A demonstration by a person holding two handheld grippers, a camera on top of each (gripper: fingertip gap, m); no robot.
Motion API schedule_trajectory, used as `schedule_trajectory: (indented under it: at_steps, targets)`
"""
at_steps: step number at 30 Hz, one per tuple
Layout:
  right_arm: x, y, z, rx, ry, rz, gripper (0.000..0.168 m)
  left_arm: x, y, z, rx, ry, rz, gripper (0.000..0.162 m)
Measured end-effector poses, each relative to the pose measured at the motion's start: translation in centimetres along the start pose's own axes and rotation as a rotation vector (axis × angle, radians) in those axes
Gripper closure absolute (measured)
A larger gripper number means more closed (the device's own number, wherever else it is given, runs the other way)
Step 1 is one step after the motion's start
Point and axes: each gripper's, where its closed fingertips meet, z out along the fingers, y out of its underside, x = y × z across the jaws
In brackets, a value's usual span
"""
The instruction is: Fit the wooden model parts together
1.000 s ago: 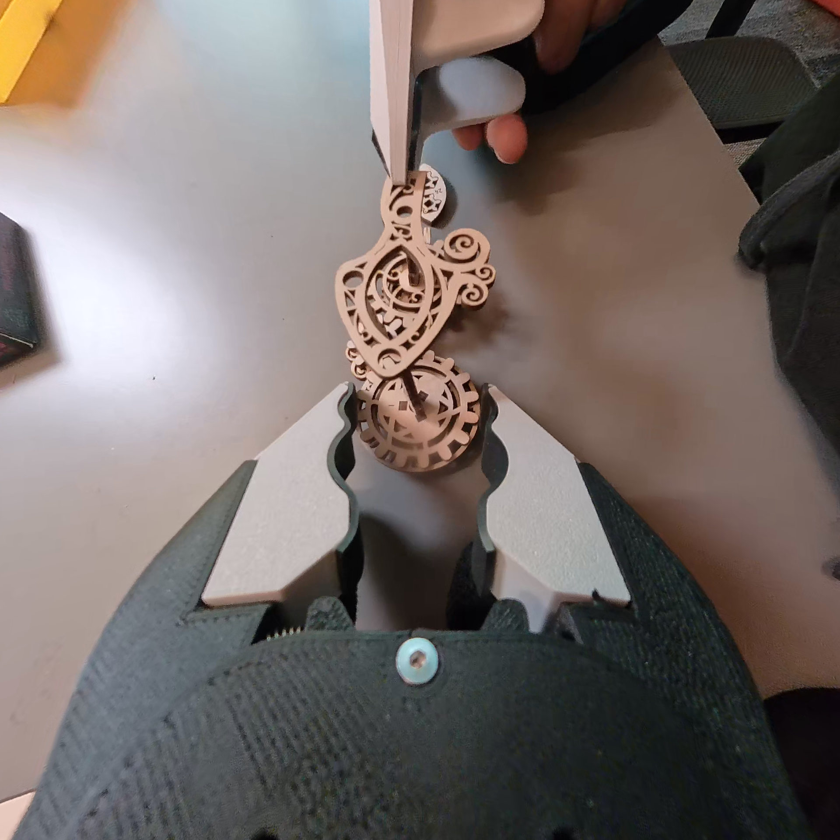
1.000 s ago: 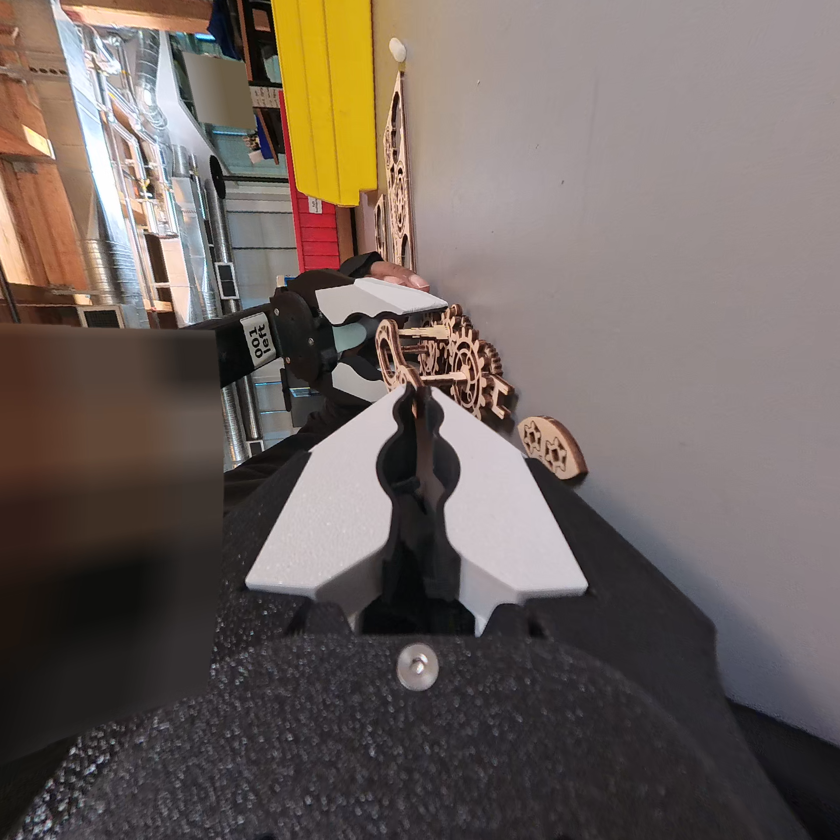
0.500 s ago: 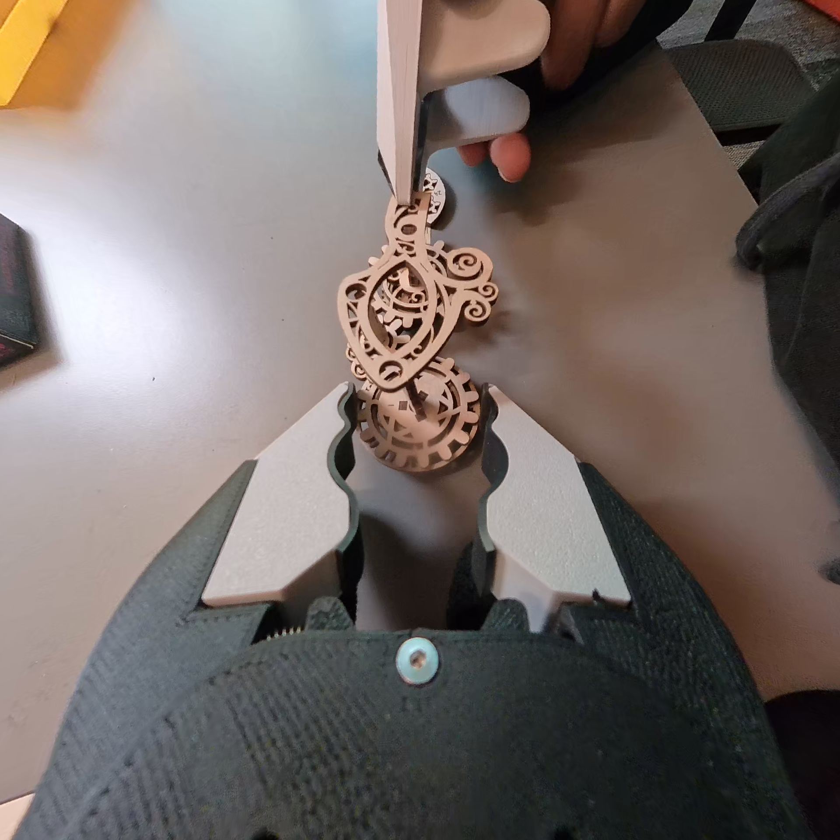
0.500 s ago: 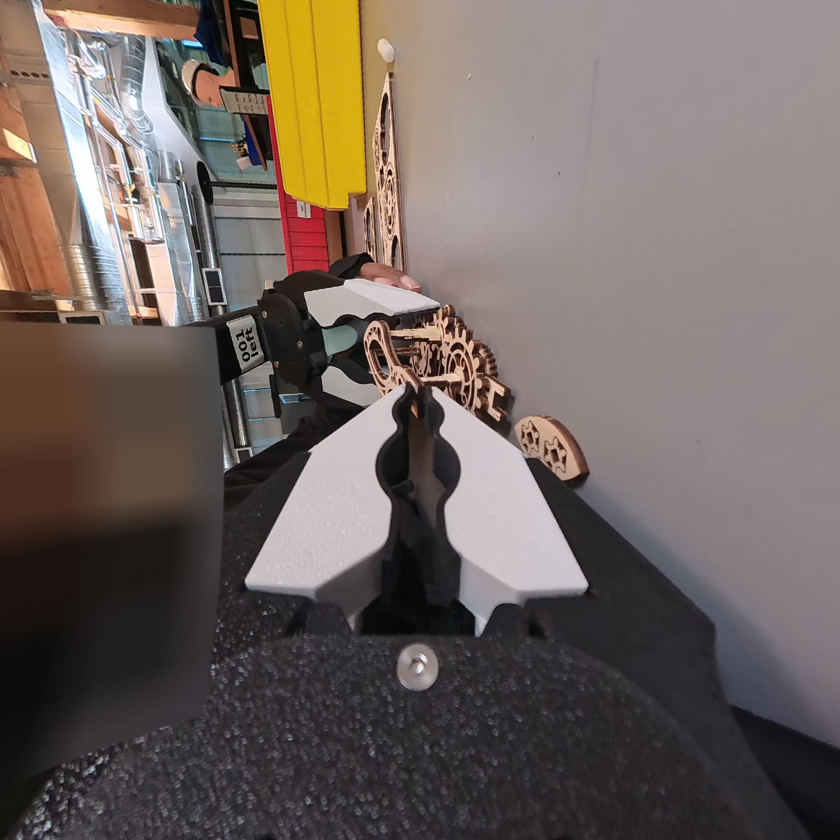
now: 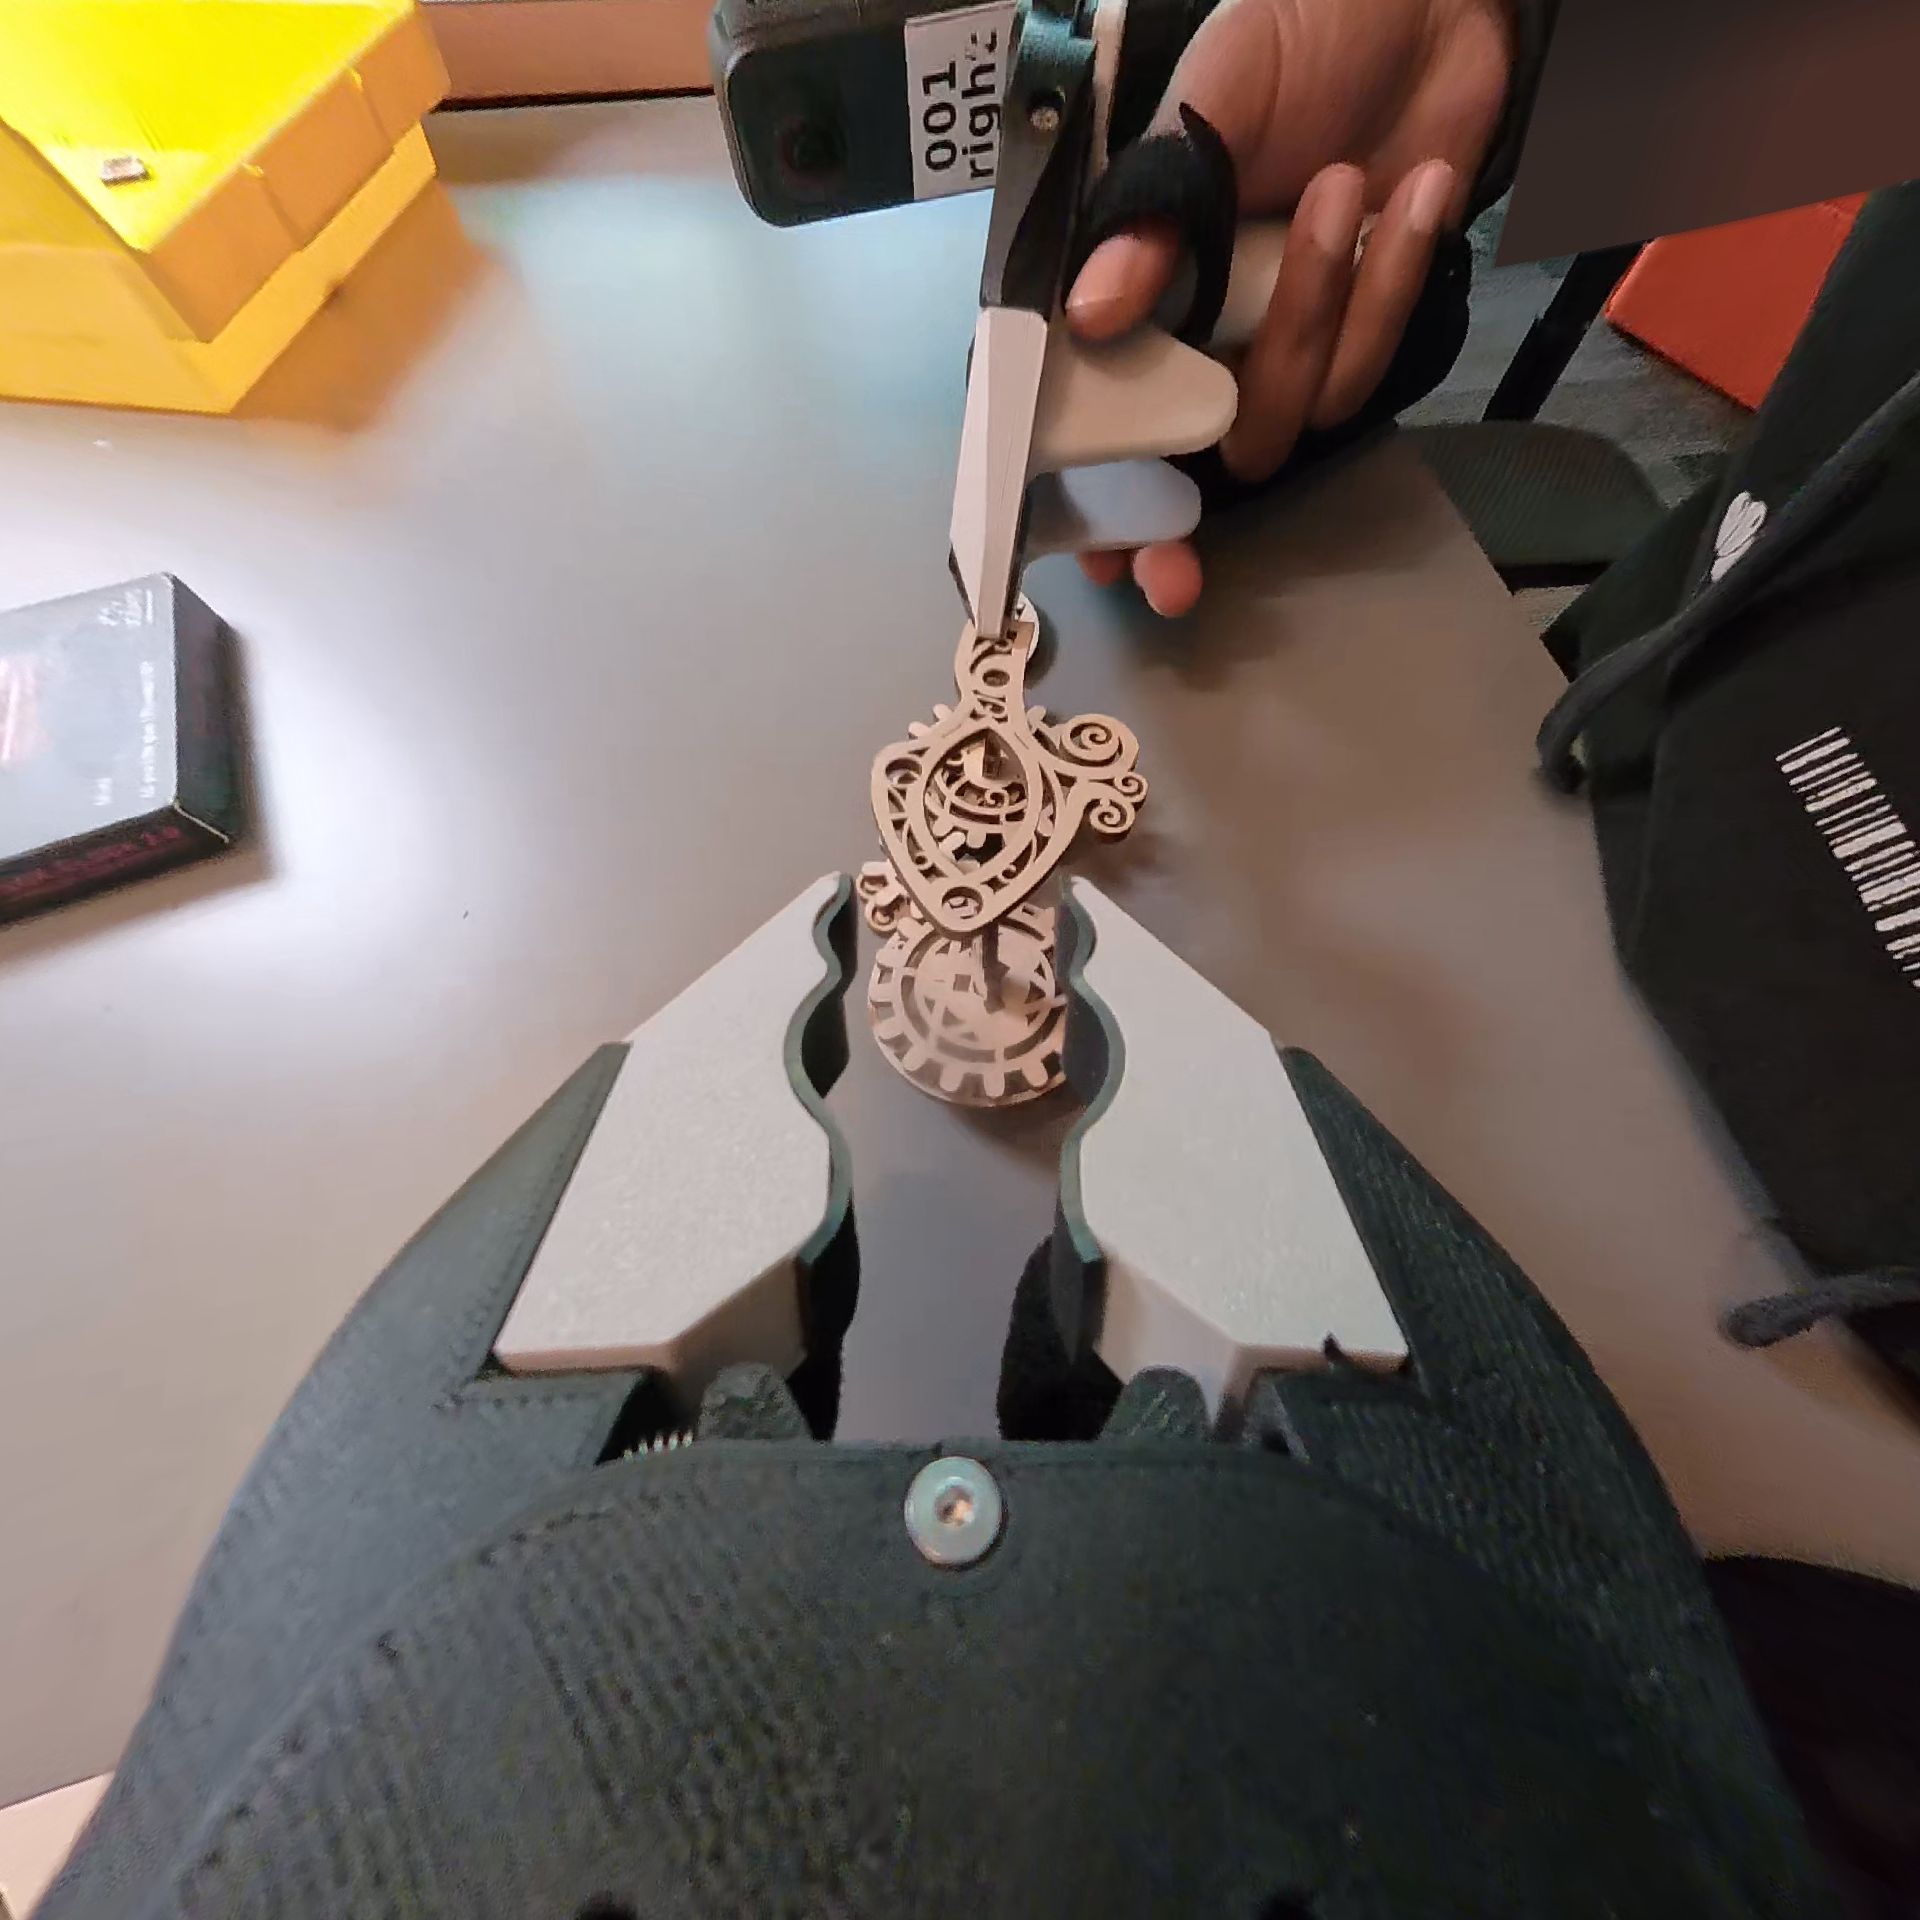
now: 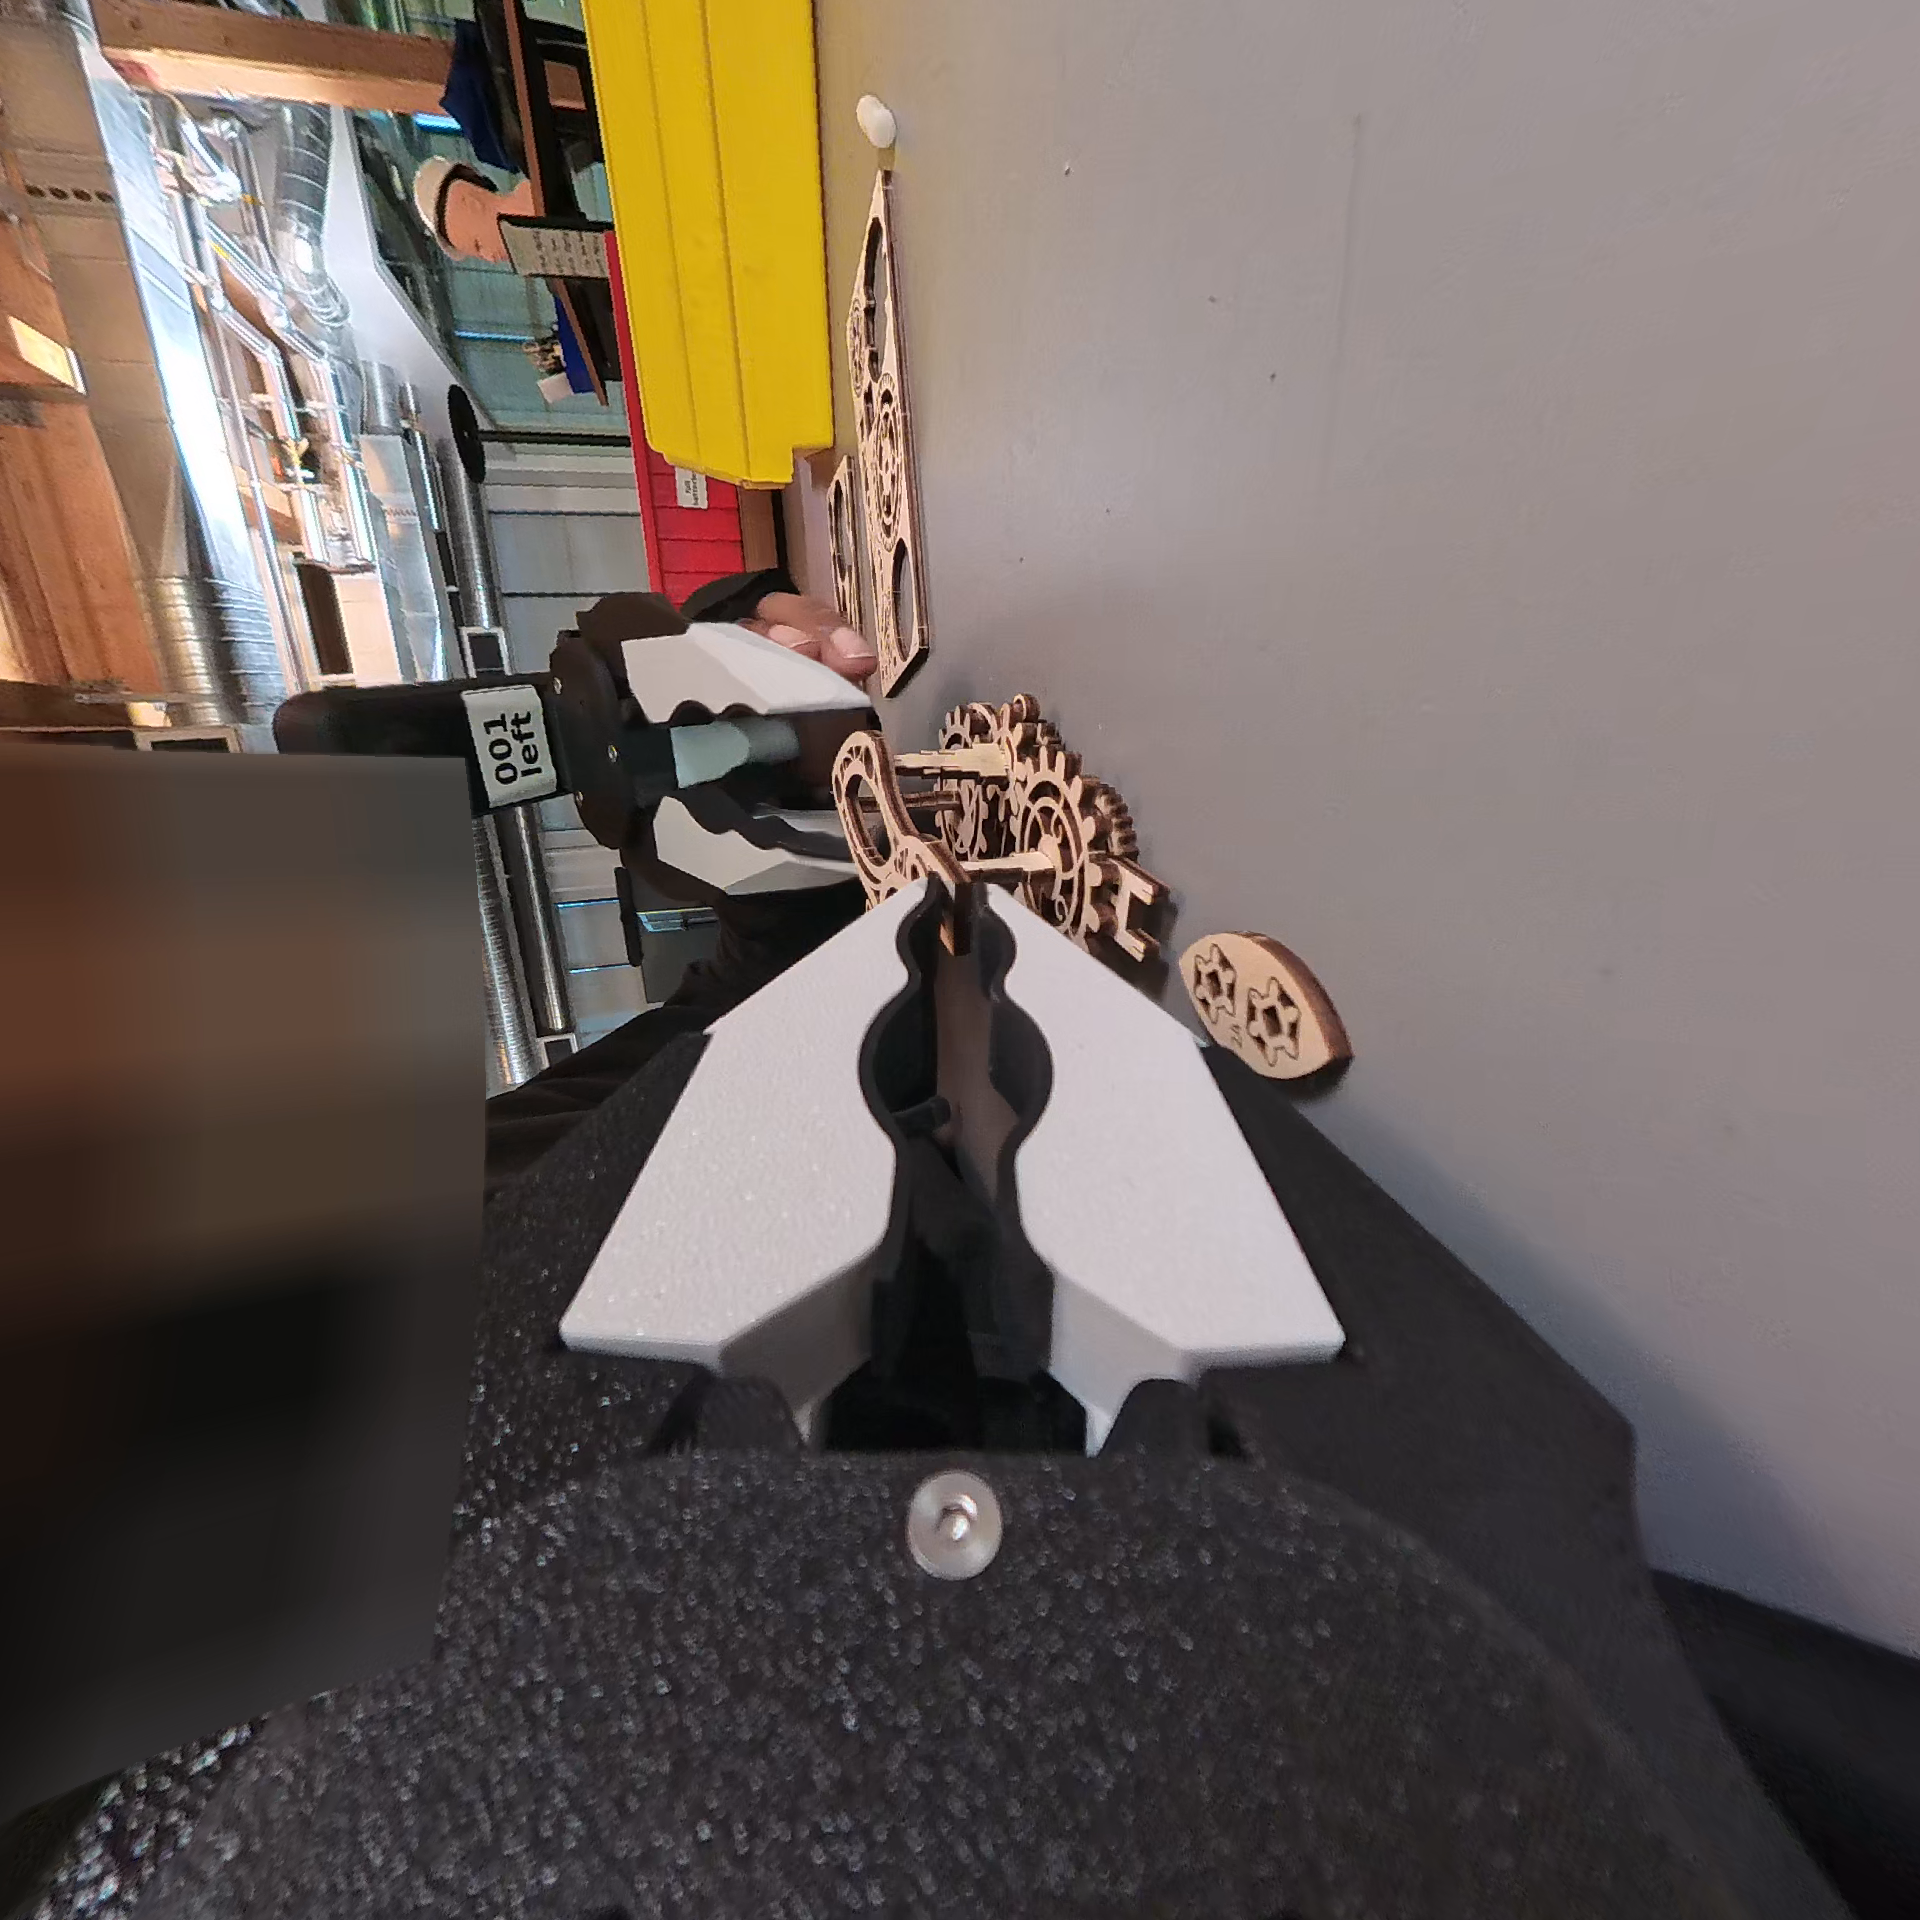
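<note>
A wooden gear assembly (image 5: 961,1023) stands on the grey table (image 5: 520,623). It sits between the fingers of my left gripper (image 5: 954,914), which press against its sides. My right gripper (image 5: 992,613) comes down from above. It is shut on the top tab of an ornate wooden plate (image 5: 971,821) and holds it against the assembly's axles. In the right wrist view my right gripper (image 6: 956,904) pinches the plate (image 6: 873,821). The gears (image 6: 1049,831) and the left gripper (image 6: 842,784) lie beyond it.
A small oval wooden piece (image 6: 1262,1003) lies on the table beside the model. Wooden part sheets (image 6: 888,436) and a yellow box (image 5: 187,208) are farther off. A black box (image 5: 94,738) lies at the left. A dark hooded garment (image 5: 1766,831) is at the right table edge. There is about 7 centimeters between the tips of the two grippers. My left gripper's tips are some 12 centimeters from the dark hooded garment (image 5: 1766,831).
My left fingers have closed in on the gear, which now sits deeper between them. The right gripper has brought the ornate plate nearer, so it overlaps the gear.
</note>
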Motion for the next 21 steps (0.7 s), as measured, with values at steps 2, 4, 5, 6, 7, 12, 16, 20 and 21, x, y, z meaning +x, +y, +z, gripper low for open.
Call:
schedule_trajectory:
  at_steps: [2, 4, 5, 6, 7, 12, 16, 20, 21]
  targets:
    - [0.04, -0.01, -0.06, 0.004, -0.001, 0.003, 0.164, 0.07, -0.15, 0.05, 0.007, -0.005, 0.016, 0.131]
    - [0.10, 0.00, -0.14, 0.007, -0.001, 0.005, 0.164, 0.12, -0.17, 0.13, 0.006, -0.007, 0.024, 0.134]
    - [0.13, 0.00, -0.16, 0.007, 0.001, 0.004, 0.164, 0.11, -0.15, 0.16, 0.005, -0.007, 0.025, 0.135]
    - [0.16, 0.03, -0.17, 0.007, 0.003, 0.002, 0.164, 0.09, -0.08, 0.20, 0.002, -0.008, 0.024, 0.136]
    - [0.20, 0.07, -0.16, 0.004, 0.005, 0.000, 0.164, 0.06, 0.01, 0.24, -0.003, -0.009, 0.025, 0.136]
    - [0.27, 0.23, -0.10, -0.003, 0.006, 0.003, 0.164, 0.15, 0.46, 0.43, -0.029, -0.015, 0.043, 0.139]
    - [0.30, 0.32, -0.19, -0.008, 0.007, 0.004, 0.164, 0.18, 0.06, -0.07, -0.016, -0.013, 0.052, 0.137]
    - [0.29, 0.44, -0.28, -0.017, 0.007, 0.004, 0.164, 0.49, -0.52, -0.55, 0.007, -0.002, 0.069, 0.137]
    - [0.29, 0.45, -0.28, -0.018, 0.006, 0.005, 0.164, 0.56, -0.53, -0.51, 0.005, -0.002, 0.073, 0.138]
